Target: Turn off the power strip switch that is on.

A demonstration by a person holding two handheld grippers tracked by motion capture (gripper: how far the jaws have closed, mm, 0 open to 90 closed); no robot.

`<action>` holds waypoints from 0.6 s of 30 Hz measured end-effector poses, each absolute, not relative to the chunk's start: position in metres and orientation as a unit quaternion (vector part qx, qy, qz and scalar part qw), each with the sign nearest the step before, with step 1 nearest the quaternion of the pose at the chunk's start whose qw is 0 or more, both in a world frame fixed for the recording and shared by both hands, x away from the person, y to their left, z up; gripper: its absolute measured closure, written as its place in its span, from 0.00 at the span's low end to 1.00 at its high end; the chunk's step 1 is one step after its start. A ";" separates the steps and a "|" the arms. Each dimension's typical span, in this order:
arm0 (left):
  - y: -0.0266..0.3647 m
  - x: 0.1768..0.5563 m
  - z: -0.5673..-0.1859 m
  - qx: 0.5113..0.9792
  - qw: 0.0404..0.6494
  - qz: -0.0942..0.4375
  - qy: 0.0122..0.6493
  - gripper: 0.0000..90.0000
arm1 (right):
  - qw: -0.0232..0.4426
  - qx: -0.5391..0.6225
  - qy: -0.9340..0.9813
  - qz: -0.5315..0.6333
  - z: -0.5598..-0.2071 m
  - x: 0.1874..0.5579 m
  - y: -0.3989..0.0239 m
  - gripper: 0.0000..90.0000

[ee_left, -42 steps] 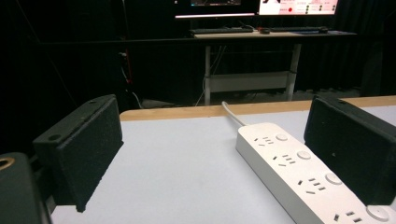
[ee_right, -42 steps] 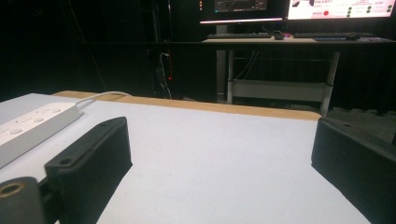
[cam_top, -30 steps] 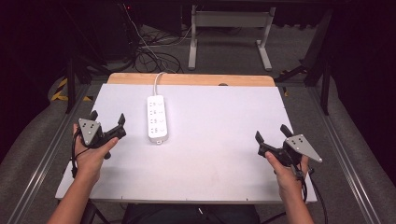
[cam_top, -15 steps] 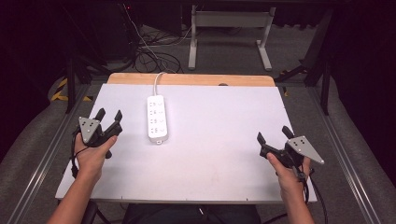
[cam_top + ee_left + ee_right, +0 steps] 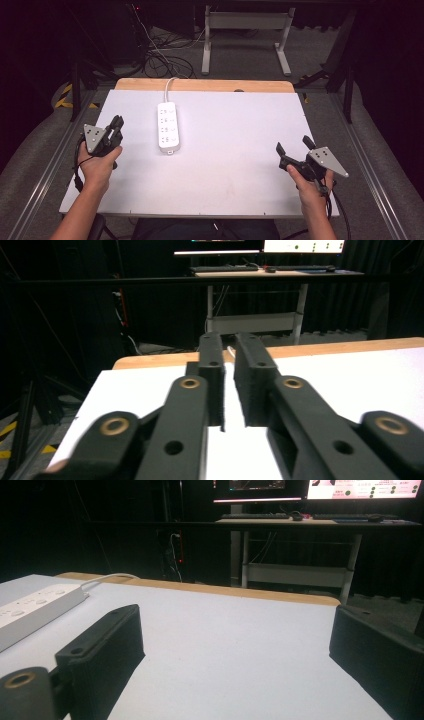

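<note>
Now the left gripper (image 5: 116, 131) has its jaws nearly together, holding nothing, a thin gap between them. Wide apart stand the right gripper's (image 5: 295, 148) jaws, with the power strip (image 5: 168, 127) well beyond its left jaw on the table (image 5: 235, 150).

The table (image 5: 235, 165) carries a white top with a bare wooden strip along its far edge; a white power strip (image 5: 168, 127) lies flat on the left half, lengthwise; its cord (image 5: 168, 86) runs off the far edge.
</note>
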State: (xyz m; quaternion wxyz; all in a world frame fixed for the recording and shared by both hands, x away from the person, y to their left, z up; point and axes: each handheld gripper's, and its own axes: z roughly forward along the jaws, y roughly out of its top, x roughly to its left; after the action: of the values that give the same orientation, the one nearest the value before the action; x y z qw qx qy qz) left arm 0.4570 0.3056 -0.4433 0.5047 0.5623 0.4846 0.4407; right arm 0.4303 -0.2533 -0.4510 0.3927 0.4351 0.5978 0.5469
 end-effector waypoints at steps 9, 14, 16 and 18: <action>0.307 0.460 -0.442 0.573 0.501 0.434 0.483 1.00 | 0.392 0.435 0.600 0.544 -0.452 0.428 -0.254 0.08; 0.306 0.463 -0.442 0.579 0.500 0.426 0.483 1.00 | 0.392 0.438 0.601 0.541 -0.452 0.427 -0.256 0.08; 0.306 0.466 -0.442 0.582 0.499 0.423 0.483 1.00 | 0.392 0.438 0.601 0.541 -0.453 0.426 -0.256 0.08; 0.305 0.472 -0.442 0.584 0.496 0.424 0.483 1.00 | 0.392 0.439 0.602 0.541 -0.453 0.426 -0.256 0.09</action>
State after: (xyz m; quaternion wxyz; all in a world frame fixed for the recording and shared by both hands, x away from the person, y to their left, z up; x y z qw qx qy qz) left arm 0.4718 0.3051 -0.4418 0.4961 0.5836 0.4828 0.4245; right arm 0.4261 -0.2560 -0.4527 0.3918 0.4385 0.6016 0.5406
